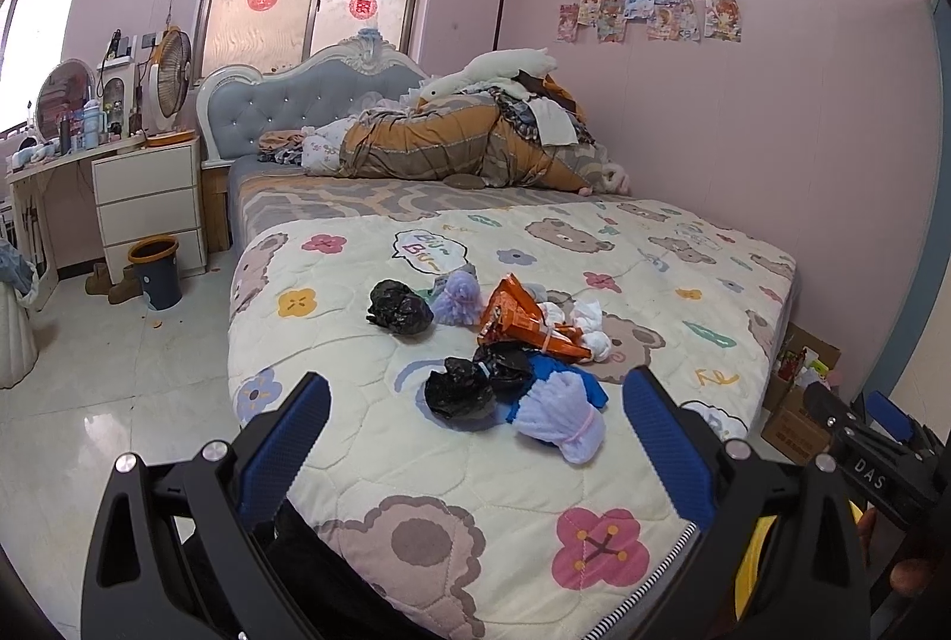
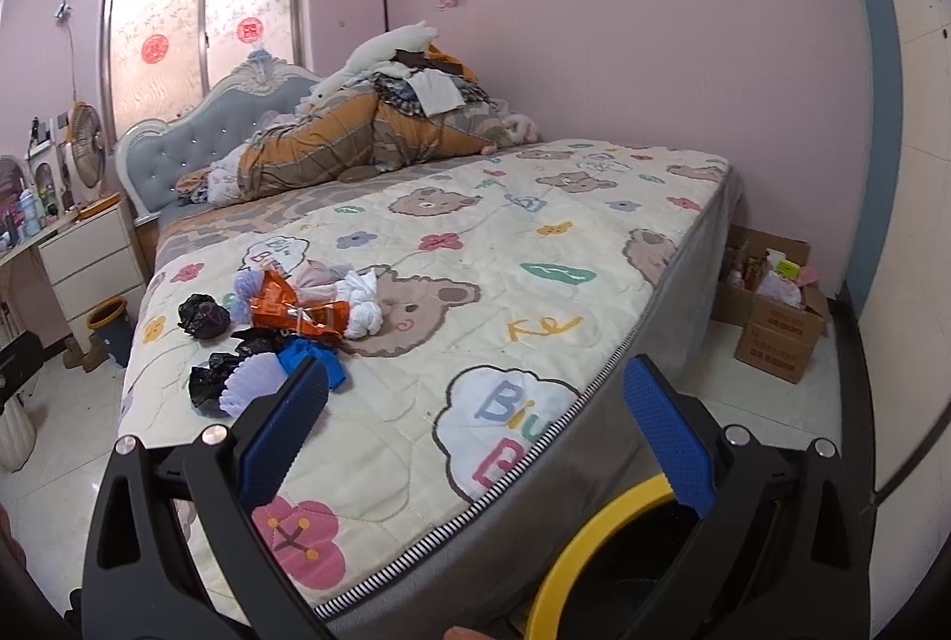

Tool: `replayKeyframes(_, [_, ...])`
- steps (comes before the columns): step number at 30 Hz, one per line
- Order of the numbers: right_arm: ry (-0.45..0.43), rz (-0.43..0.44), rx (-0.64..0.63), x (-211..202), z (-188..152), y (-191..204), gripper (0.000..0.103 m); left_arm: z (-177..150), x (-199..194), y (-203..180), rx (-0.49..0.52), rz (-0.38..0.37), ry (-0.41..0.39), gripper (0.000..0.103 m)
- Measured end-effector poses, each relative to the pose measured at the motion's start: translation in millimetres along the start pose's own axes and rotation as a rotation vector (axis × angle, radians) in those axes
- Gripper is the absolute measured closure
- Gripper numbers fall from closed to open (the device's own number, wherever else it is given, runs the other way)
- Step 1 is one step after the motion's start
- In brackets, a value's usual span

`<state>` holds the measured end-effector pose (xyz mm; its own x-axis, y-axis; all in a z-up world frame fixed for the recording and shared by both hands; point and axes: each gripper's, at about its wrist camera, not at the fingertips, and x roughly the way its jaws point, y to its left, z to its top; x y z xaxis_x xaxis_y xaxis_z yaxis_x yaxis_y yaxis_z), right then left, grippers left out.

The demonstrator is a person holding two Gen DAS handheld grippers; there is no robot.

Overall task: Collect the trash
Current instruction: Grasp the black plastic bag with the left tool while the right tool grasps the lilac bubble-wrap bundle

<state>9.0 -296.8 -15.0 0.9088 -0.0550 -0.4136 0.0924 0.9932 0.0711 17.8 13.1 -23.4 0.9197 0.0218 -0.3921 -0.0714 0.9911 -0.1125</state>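
A heap of trash lies on the bed's bear-print quilt: an orange snack wrapper, black plastic bags, lilac foam nets, white crumpled tissue and a blue scrap. My left gripper is open, above the bed's foot, just short of the near black bag. My right gripper is open and empty at the bed's right corner; the heap lies to its left. A yellow-rimmed black bin stands below it.
A dark bin with an orange rim stands on the floor by the white drawers. Bedding and a plush goose are heaped at the headboard. Cardboard boxes stand by the pink wall. The right gripper shows at the left view's edge.
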Motion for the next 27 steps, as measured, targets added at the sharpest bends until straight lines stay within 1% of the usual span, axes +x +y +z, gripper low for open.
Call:
replayKeyframes(2, [0.008, 0.031, -0.019, 9.4, 1.0, 5.2, 0.008, 2.5, 9.2, 7.0, 0.003, 0.025, -0.001, 0.008])
replayKeyframes(4, [0.026, 0.071, -0.032, 21.7, 2.9, 11.0, 0.008, 6.5, 17.9, 16.3, -0.004, 0.034, 0.01, 0.008])
replayKeyframes(6, [0.066, 0.113, -0.045, 36.5, 3.4, 18.8, 0.008, 8.9, 27.5, 26.9, -0.009, 0.034, 0.022, 0.008])
replayKeyframes(7, [0.097, 0.141, -0.056, 45.9, 3.4, 23.8, 0.008, 9.8, 33.0, 31.4, -0.003, 0.037, 0.027, 0.008])
replayKeyframes(9, [0.143, 0.169, -0.078, 60.7, 2.0, 34.6, 0.008, 12.0, 47.9, 40.0, 0.019, 0.047, 0.051, 0.008])
replayKeyframes(13, [0.176, 0.243, -0.12, 80.3, -3.1, 62.0, 0.008, 20.4, 81.1, 60.4, 0.042, 0.033, 0.095, 0.008])
replayKeyframes(15, [0.2, 0.285, -0.138, 90.7, -5.1, 75.7, 0.008, 28.2, 104.4, 69.0, 0.054, 0.017, 0.135, 0.008])
replayKeyframes(19, [0.244, 0.321, -0.179, 113.8, -10.9, 103.5, 0.008, 37.5, 142.2, 82.6, 0.031, 0.01, 0.186, 0.008])
replayKeyframes(21, [0.259, 0.321, -0.211, 122.1, -14.7, 114.3, 0.008, 41.9, 160.7, 89.2, 0.012, 0.012, 0.214, 0.008])
replayKeyframes(27, [0.306, 0.329, -0.294, 144.4, -23.6, 145.3, 0.008, 53.5, 215.0, 98.1, 0.011, 0.038, 0.246, 0.008])
